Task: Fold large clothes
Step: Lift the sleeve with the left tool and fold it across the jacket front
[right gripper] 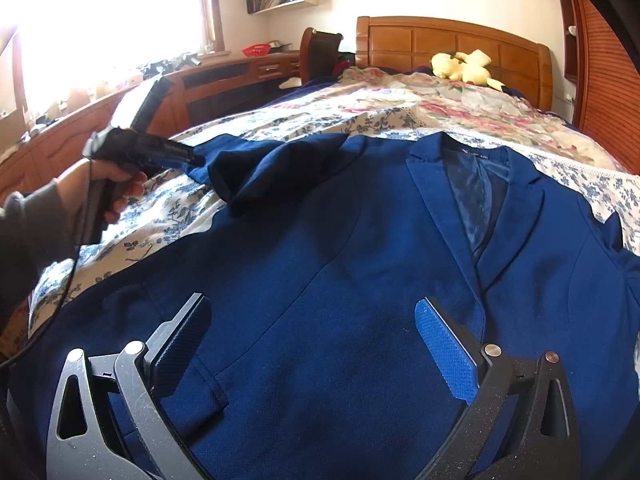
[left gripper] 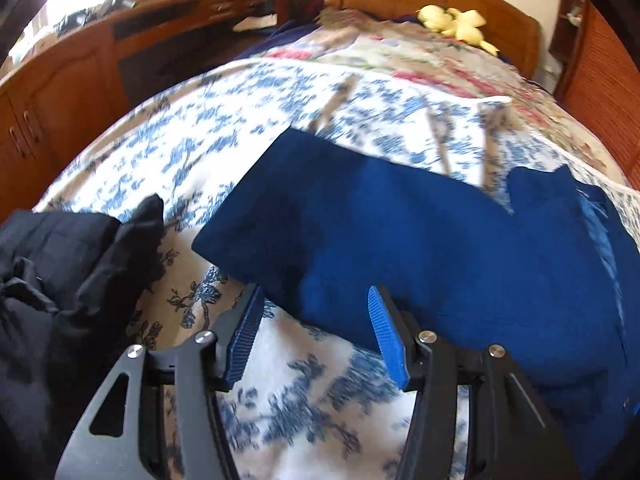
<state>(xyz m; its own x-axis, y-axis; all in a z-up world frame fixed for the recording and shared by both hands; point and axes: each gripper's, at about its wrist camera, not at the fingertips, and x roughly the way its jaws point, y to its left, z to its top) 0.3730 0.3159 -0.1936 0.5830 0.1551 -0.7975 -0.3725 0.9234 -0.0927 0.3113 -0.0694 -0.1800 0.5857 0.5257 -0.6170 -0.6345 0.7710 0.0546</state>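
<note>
A wide bed under a blue-and-white floral cotton cover (right gripper: pixel 168 208) carries one navy woven-wool blazer (right gripper: pixel 320 280), spread flat, lapels up, one sleeve (left gripper: pixel 360 216) stretched sideways. Beside it lies one crumpled black garment (left gripper: pixel 60 264) (matte, creased). Two grippers: the left gripper (left gripper: pixel 316 320) stands about half open over the sleeve's edge, gripping nothing; the right gripper (right gripper: pixel 316 344) gapes wide above the blazer's front, empty. One yellow plush toy (right gripper: pixel 466 66) rests by the headboard.
</note>
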